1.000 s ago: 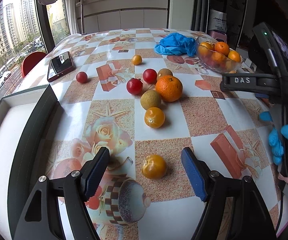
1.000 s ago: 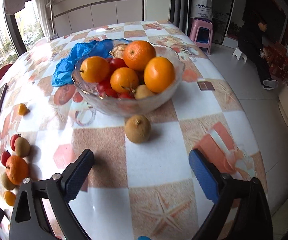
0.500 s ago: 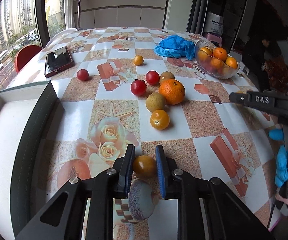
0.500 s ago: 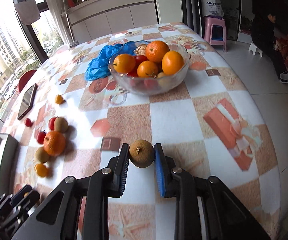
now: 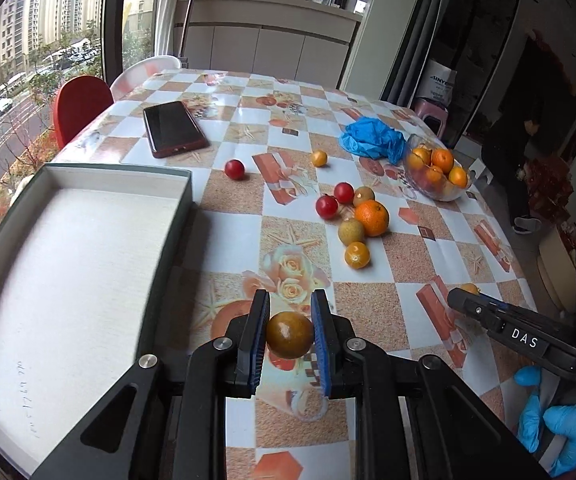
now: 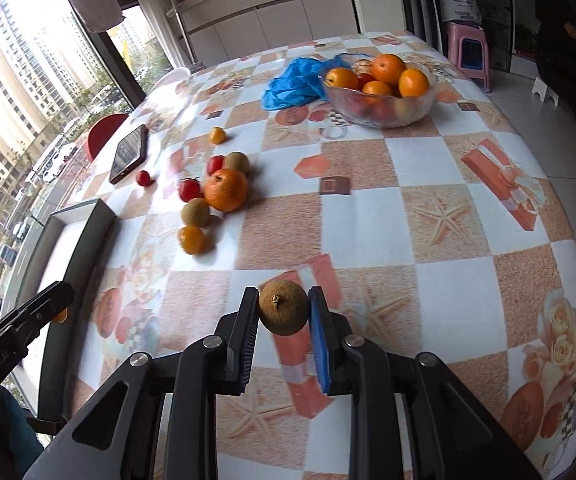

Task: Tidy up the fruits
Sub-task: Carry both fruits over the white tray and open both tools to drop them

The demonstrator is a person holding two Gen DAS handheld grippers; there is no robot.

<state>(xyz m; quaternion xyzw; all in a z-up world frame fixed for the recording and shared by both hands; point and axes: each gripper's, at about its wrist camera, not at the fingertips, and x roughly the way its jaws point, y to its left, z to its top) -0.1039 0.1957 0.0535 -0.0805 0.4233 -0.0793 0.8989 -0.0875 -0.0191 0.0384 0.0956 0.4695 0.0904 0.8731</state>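
The small orange fruit [image 5: 289,334] sat clamped between the blue pads of the left gripper [image 5: 289,336], lifted clear of the bench [image 5: 408,256] and just beside the right wall of the empty white-lined tray [image 5: 80,280]. The brown round fruit [image 6: 283,307] was likewise pinched in the right gripper [image 6: 283,312], stem scar facing the camera, held above the patterned cloth well short of the glass bowl [image 6: 380,114]. Both grippers were thus closed narrow on a load — the step in hand was judged to be the carry, with pick-up complete on both sides. Loose fruit remained on the bench: a large orange [image 5: 372,218] with two red fruits, two brownish ones and a small orange one clustered by it, plus a lone red fruit [image 5: 235,169] and a small orange one [image 5: 319,158] farther off. The bowl already held oranges and red fruit. Destination could not be confirmed; the tray seemed likely for the left load. The next move would call for positioning over the receptacle and lowering before release — round fruit would roll if dropped. A phone [image 5: 174,128] and a blue glove [image 5: 372,142] lay clear of the work.
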